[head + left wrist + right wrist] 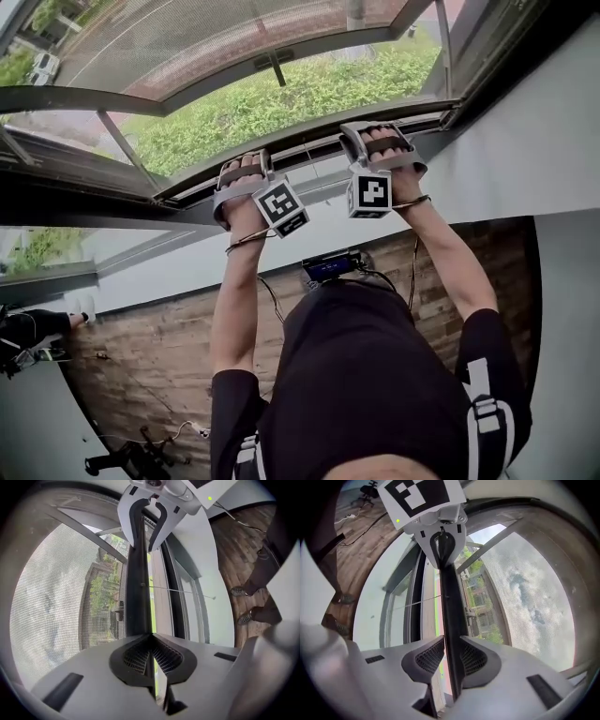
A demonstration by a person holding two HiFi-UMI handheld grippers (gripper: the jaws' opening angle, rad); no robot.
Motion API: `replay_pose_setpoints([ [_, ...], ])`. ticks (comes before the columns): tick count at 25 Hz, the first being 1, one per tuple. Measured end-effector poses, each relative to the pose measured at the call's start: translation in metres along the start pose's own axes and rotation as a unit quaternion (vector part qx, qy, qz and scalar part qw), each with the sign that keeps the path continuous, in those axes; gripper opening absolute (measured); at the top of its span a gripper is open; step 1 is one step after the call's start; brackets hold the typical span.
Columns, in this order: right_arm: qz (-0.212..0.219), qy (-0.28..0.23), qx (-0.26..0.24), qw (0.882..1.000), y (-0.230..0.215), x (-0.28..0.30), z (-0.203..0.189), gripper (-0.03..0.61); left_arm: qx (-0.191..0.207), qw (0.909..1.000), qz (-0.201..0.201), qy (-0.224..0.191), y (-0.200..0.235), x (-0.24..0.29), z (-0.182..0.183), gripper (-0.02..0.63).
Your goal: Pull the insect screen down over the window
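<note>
The insect screen (187,47) is grey mesh over the window, and its dark bottom bar (309,141) crosses the head view. My left gripper (246,157) is on that bar; in the left gripper view its jaws (152,639) are shut on the bar's (138,583) thin edge. To its right, my right gripper (375,133) straddles the same bar. In the right gripper view the bar (450,602) runs between its open jaws (451,653), with a slit of light beside the left pad (429,658). Each gripper appears at the top of the other's view: the left gripper (442,545) and the right gripper (145,522).
A white sill and wall (525,141) lie under the window, with wood floor (141,356) below. A small device with a lit display (330,267) hangs at my waist. Another person's hand (37,328) is at the left edge, and a chair base (131,459) stands on the floor.
</note>
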State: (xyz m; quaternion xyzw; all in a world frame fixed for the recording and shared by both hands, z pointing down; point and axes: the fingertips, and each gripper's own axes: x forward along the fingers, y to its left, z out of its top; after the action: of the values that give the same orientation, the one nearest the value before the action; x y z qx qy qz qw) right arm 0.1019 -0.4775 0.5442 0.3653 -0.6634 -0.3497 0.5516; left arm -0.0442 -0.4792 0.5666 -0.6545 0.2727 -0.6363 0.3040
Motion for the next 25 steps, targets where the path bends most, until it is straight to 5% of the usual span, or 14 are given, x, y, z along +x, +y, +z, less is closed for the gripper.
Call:
replay_pose_setpoints([
  [3,0.012,0.002,-0.006,1.000,-0.004,-0.002,-0.001,0.063,-0.003,1.0000,0.001,-0.001,0.000,-0.001,0.001,0.020],
  [18,0.110,0.013,-0.026,0.993,0.013,0.004,0.010,0.020,-0.012,0.9999,0.006,-0.002,-0.006,-0.007,-0.003,0.018],
  [25,0.158,0.025,-0.043,0.986,0.061,0.026,0.000,0.018,-0.014,0.9988,-0.046,0.002,-0.046,0.025,-0.003,0.018],
])
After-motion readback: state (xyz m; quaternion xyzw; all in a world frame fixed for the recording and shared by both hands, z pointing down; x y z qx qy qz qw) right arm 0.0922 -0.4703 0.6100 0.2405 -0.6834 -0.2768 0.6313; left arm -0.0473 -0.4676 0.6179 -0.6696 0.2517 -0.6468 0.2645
